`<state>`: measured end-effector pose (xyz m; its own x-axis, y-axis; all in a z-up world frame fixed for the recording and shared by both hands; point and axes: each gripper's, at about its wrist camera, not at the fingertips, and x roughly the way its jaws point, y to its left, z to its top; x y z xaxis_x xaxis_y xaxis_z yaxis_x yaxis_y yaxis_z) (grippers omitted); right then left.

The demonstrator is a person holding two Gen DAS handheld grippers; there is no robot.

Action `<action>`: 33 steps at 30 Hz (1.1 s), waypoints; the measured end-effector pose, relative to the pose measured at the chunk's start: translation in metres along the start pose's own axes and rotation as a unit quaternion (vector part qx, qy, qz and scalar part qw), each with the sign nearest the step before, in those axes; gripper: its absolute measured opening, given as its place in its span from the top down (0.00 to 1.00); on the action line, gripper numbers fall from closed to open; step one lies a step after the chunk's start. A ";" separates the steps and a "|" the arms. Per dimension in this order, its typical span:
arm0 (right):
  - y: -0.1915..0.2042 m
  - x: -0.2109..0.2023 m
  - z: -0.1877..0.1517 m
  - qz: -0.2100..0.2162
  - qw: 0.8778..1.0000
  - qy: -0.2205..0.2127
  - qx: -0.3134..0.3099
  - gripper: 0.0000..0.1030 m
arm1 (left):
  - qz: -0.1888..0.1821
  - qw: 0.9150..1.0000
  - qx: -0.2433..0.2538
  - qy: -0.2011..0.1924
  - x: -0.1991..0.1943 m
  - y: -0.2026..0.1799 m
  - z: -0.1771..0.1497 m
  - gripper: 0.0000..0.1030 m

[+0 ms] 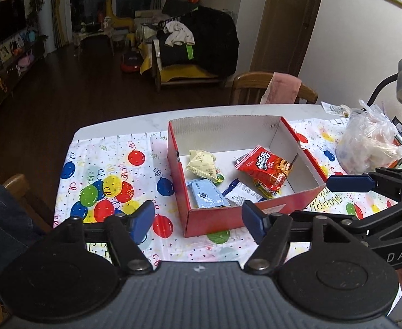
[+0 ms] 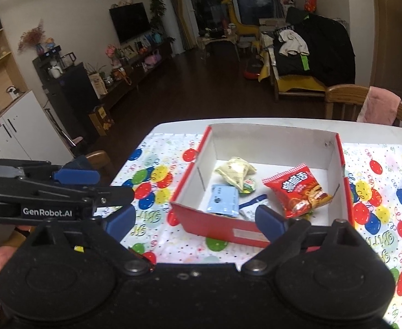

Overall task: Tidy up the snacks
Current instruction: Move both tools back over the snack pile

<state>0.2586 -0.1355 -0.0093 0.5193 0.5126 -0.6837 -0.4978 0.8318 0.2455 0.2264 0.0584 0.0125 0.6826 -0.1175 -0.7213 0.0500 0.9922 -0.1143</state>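
Red box (image 1: 228,216) sits mid-worktop (image 1: 118,126) on the balloon cloth (image 1: 104,170); 4 snack packs lie inside: red chip bag (image 1: 266,170), cream pouch (image 1: 203,164), pale blue pack (image 1: 207,194), white-blue packet (image 1: 242,196). All look light, soft, crinkly, prob. slippery; chips crush easily, so pinch at a sealed edge. Left tool (image 1: 198,219) and right tool (image 2: 195,219) both gape empty, just short of the box's near wall. White-blue packet is partly hidden by that wall and the red bag; labels mostly unreadable. Clear plastic bag (image 1: 371,142) right of box: contents unclear.

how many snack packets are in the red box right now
4, maybe more hidden: pale yellow packet at the back left, red packet on the right, light blue packet front left, white-and-blue packet front centre.
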 end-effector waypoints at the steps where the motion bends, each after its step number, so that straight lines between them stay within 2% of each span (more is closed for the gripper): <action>1: 0.003 -0.002 -0.002 0.002 1.000 -0.001 -0.001 0.07 | -0.002 1.000 0.000 -0.002 -0.003 0.001 -0.003 0.30; 4: 0.010 -0.005 -0.007 0.006 1.000 -0.005 -0.001 0.03 | 0.000 1.000 0.002 -0.009 -0.011 0.003 -0.010 0.29; 7: 0.016 -0.007 -0.012 0.008 1.000 -0.009 -0.004 0.02 | 0.002 1.000 0.006 -0.017 -0.019 0.003 -0.018 0.23; 11: 0.022 -0.006 -0.020 0.009 1.000 -0.011 -0.004 0.00 | 0.005 1.000 0.011 -0.021 -0.025 0.006 -0.029 0.23; 18: 0.029 0.000 -0.038 0.009 1.000 -0.003 0.007 0.00 | 0.016 1.000 -0.012 -0.017 -0.031 0.026 -0.052 0.22; 24: 0.035 0.016 -0.061 0.006 0.999 0.034 0.016 0.00 | 0.059 0.998 -0.036 -0.009 -0.031 0.052 -0.079 0.22; 33: 0.054 0.041 -0.102 0.014 0.995 0.097 0.018 0.01 | 0.103 0.990 -0.079 0.052 -0.016 0.080 -0.132 0.22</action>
<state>0.1826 -0.0915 -0.0944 0.3594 0.4884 -0.7952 -0.4837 0.8262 0.2888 0.1236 0.1341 -0.0751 0.5871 0.0744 -0.8061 -0.2026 0.9776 -0.0573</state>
